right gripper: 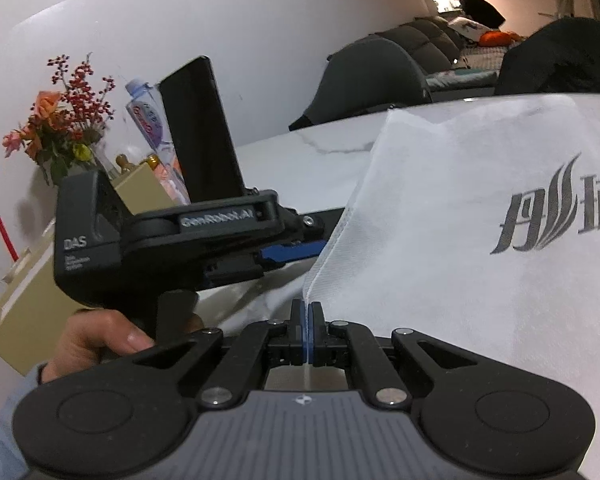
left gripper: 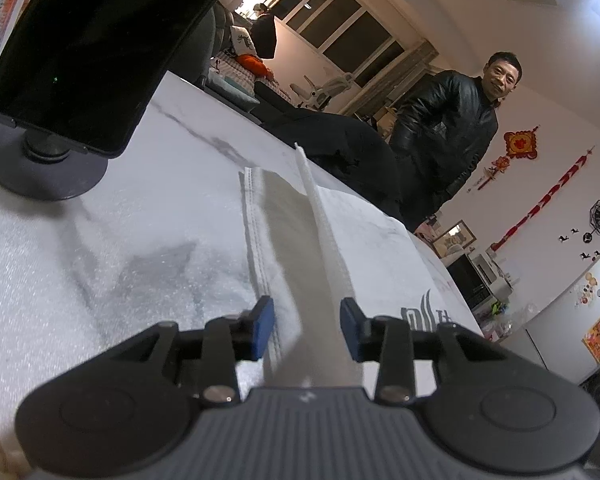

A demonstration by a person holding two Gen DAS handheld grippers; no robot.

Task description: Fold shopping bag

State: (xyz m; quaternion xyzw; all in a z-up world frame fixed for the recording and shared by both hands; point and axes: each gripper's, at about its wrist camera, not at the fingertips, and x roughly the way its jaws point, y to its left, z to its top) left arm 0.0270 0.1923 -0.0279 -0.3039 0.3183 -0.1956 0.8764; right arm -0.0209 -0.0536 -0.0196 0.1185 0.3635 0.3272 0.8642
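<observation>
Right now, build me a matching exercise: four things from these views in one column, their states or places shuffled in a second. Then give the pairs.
Things:
1. left gripper
2. right gripper
3. phone
4. flowers

States or places:
A. propped upright on a stand
B. shut on the edge of the shopping bag
C. by the wall, behind the tan box
D. open, with a raised ridge of the bag between its fingers

Pairs: 1-D, 2-B, 3-A, 4-C

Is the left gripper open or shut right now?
Open: the left gripper has its blue pads apart, with the white shopping bag edge between them.
</observation>
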